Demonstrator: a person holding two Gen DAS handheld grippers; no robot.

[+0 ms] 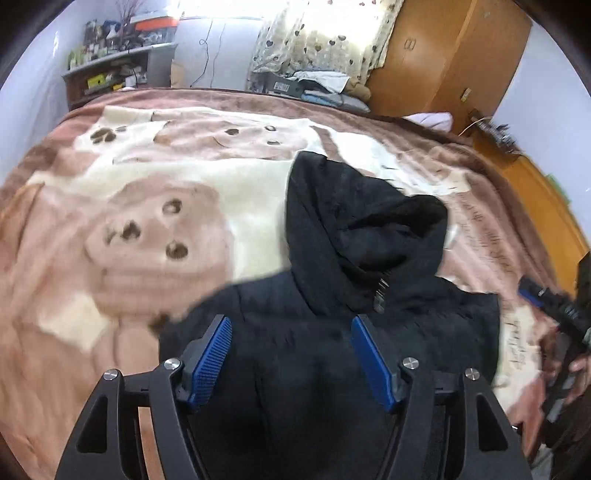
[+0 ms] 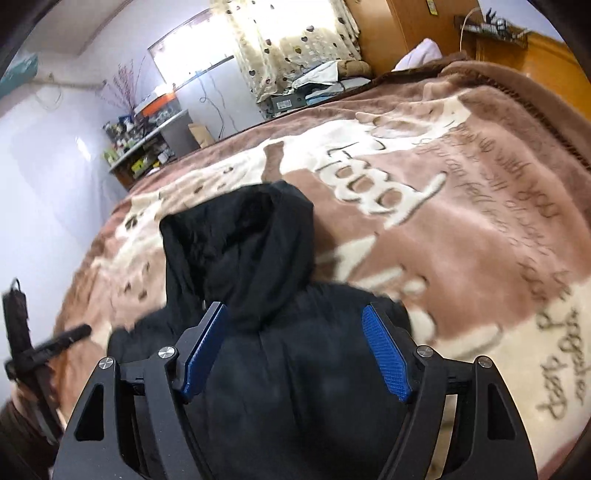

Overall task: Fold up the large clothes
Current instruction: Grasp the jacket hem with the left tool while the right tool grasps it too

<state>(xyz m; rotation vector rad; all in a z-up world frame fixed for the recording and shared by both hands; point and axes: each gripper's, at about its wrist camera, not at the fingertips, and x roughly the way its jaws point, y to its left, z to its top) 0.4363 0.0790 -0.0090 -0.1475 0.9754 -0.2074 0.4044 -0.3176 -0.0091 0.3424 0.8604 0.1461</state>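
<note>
A black hooded jacket [image 1: 332, 295] lay on the bed's brown and cream blanket [image 1: 129, 221], close to the bed's near edge, its hood [image 1: 351, 214] reaching towards the middle of the bed and its body bunched beneath both tools. The left gripper [image 1: 291, 325] hung over the jacket's body with its jaws standing well apart; its blue pads [image 1: 212, 354] were clear of the cloth and nothing sat between them. The right gripper [image 2: 299, 317] was likewise above the jacket [image 2: 258, 332], just below the base of the hood [image 2: 240, 229], its jaws spread wide and holding nothing, the blue pads [image 2: 388, 358] bare. In the left wrist view the right gripper [image 1: 550, 306] showed at the right margin, blurred, with a hand [image 1: 576, 369] on its handle near the bed's right side. Beyond the far edge of the bed stood a cluttered shelf [image 1: 118, 70], a heart-patterned curtain [image 1: 321, 33] and a wooden wardrobe [image 1: 443, 55]. Large lettering [image 2: 388, 192] ran across the blanket [image 2: 461, 240] to the right of the hood.
</note>
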